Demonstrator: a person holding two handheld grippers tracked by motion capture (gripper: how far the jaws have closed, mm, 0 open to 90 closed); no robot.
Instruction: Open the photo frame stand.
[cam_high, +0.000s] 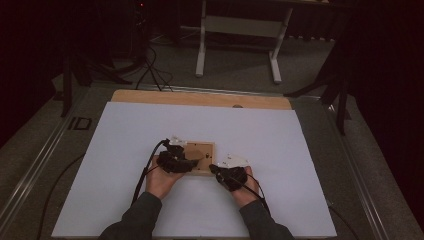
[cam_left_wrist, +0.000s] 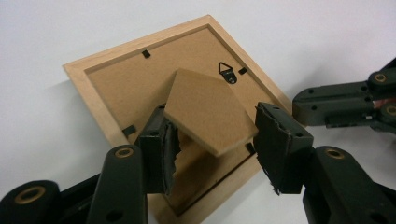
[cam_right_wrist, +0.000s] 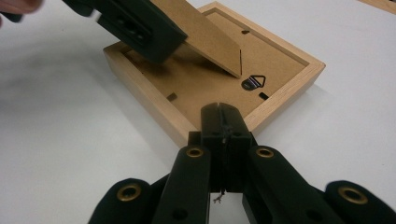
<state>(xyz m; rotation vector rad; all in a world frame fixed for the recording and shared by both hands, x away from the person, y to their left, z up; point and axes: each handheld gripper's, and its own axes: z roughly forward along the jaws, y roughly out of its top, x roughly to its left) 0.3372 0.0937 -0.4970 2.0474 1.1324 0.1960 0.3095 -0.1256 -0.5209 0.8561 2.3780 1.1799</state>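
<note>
Frame (cam_left_wrist: 140, 88) lies face-down mid-surface (cam_high: 125, 145), my right gripper (cam_right_wrist: 223, 122) shut empty and pressed on its near edge to pin it, my left gripper (cam_left_wrist: 210, 149) spread wide around the raised stand flap (cam_left_wrist: 208, 112), pads off.

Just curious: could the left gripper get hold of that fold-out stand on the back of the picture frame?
Probably yes: the left gripper has its jaws open on either side of the raised stand, nothing between.
</note>
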